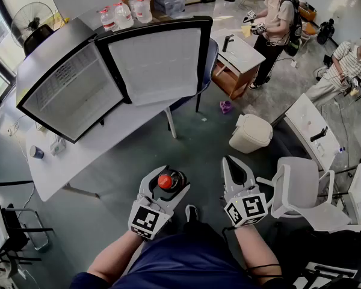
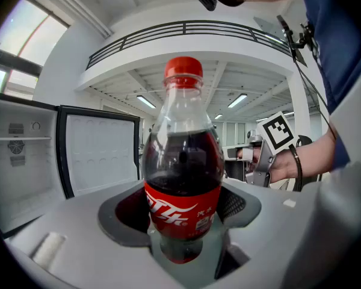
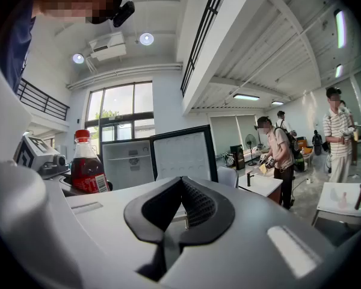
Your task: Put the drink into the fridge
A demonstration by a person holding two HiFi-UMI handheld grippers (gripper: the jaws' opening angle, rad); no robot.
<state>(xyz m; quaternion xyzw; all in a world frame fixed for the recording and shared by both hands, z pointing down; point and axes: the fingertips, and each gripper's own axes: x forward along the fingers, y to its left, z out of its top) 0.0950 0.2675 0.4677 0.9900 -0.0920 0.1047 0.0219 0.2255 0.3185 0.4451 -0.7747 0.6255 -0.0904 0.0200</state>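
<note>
A cola bottle [image 1: 164,180] with a red cap and red label stands upright between the jaws of my left gripper [image 1: 168,185], which is shut on it down low in front of me. In the left gripper view the bottle [image 2: 183,179] fills the middle, and the pads [image 2: 125,212] press on its lower body. My right gripper [image 1: 236,168] hangs beside it, shut and holding nothing; its dark pads [image 3: 195,206] meet. The small white fridge [image 1: 72,95] stands on a white table ahead, with its door [image 1: 159,59] swung wide open and its inside showing.
The white table [image 1: 102,140] under the fridge also carries a cup and small items at its left end. Water bottles [image 1: 123,14] and a fan [image 1: 33,20] stand behind. A lidded bin [image 1: 251,132], white chairs [image 1: 301,188] and two people [image 1: 277,23] are to the right.
</note>
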